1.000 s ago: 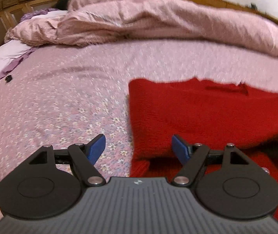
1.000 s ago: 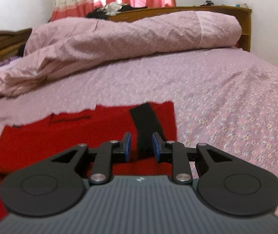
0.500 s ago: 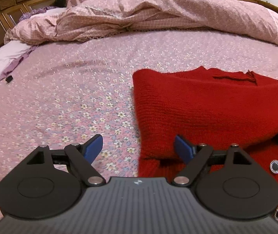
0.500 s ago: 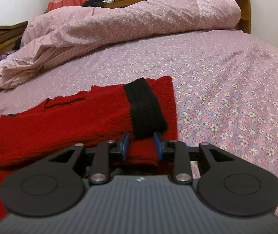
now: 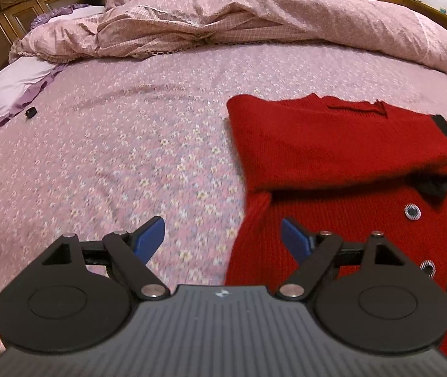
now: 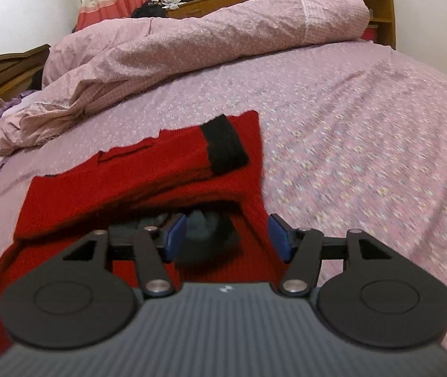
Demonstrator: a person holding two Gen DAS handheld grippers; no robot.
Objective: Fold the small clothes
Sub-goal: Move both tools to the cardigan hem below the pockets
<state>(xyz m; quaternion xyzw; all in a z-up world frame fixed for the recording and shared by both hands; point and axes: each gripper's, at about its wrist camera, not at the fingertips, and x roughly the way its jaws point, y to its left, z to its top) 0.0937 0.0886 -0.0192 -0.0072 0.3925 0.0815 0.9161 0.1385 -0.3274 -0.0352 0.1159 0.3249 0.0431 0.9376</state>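
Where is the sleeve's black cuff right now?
In the right wrist view, the black cuff lies folded across the red sweater, near its right edge, ahead of the hand-held gripper.

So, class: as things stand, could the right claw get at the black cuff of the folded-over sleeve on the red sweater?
Probably yes. The right claw is opening with nothing between its pads, the black cuff lies on top of the red sweater, straight ahead, and nothing covers it.

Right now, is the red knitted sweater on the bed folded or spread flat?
Partly folded: the red knitted sweater has its black-cuffed sleeve laid across the body, and the upper layer is doubled over the buttoned front.
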